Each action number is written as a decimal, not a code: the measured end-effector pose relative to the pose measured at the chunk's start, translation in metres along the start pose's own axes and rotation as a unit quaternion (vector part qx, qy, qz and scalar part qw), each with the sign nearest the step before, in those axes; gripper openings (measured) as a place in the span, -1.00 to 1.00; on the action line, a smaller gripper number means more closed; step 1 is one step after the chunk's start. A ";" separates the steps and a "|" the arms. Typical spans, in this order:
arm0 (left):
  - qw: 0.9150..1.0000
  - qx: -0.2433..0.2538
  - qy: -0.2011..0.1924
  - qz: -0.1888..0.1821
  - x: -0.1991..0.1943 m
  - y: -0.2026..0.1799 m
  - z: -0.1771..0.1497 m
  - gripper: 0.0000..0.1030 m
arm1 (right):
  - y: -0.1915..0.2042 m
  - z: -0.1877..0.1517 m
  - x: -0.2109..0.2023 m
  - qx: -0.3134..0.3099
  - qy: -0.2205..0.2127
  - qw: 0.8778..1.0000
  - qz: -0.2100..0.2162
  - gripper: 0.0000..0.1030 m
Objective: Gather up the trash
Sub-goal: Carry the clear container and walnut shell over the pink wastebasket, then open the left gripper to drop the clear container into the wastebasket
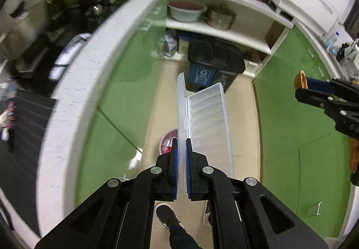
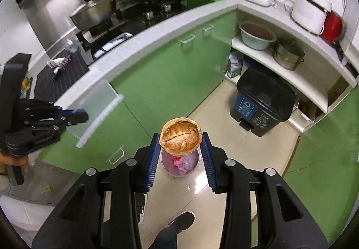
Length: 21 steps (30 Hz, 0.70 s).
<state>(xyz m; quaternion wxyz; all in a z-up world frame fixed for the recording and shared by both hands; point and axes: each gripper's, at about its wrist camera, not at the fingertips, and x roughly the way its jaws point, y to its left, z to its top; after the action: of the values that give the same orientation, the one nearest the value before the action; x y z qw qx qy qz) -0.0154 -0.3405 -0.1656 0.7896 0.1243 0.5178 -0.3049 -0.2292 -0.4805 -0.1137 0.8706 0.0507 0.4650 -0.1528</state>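
Note:
My left gripper (image 1: pixel 181 143) is shut on the rim of a clear plastic clamshell box (image 1: pixel 206 119), held open in the air above the floor; it also shows in the right wrist view (image 2: pixel 98 107) beside the left gripper (image 2: pixel 83 115). My right gripper (image 2: pixel 180 139) is shut on a brown walnut shell half (image 2: pixel 180 138), held directly above a small pink bin (image 2: pixel 179 165) on the floor. In the left wrist view the right gripper (image 1: pixel 300 86) holds the shell (image 1: pixel 300 79) at the right edge, and the pink bin (image 1: pixel 167 140) lies below the box.
A black pedal bin with a blue front (image 2: pixel 262 103) stands by the open shelves. Green cabinets (image 2: pixel 170 74) run under a white counter (image 2: pixel 157 27) with a stove and pans (image 2: pixel 94 13). Bowls and pots (image 2: pixel 287 54) sit on the shelf. My shoe (image 2: pixel 181 219) is on the tile floor.

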 end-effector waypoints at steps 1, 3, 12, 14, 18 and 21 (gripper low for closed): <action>1.000 0.005 0.006 -0.003 0.016 0.000 0.000 -0.88 | -0.003 -0.002 0.008 0.002 0.001 1.000 -0.001 -0.29; 1.000 0.013 0.014 -0.007 0.043 0.000 -0.001 -0.88 | -0.010 -0.008 0.034 0.011 0.002 1.000 -0.004 -0.29; 0.997 0.036 0.066 -0.026 0.196 0.018 -0.027 -0.88 | -0.043 -0.055 0.155 0.046 0.029 0.998 -0.009 -0.29; 0.996 0.040 0.075 -0.027 0.219 0.019 -0.032 -0.88 | -0.047 -0.065 0.177 0.050 0.036 0.998 -0.007 -0.29; 0.995 0.043 0.089 -0.034 0.264 0.023 -0.039 -0.87 | -0.054 -0.083 0.210 0.056 0.047 0.997 -0.005 -0.29; 0.995 0.034 0.087 -0.035 0.279 0.024 -0.038 -0.67 | -0.060 -0.095 0.228 0.063 0.056 0.996 -0.006 -0.29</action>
<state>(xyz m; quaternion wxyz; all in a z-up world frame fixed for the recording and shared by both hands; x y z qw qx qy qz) 0.0482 -0.4007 -0.4339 0.7256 0.1586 0.5780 -0.3379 -0.2045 -0.5657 -0.3519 0.8373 0.1114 0.5028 -0.1838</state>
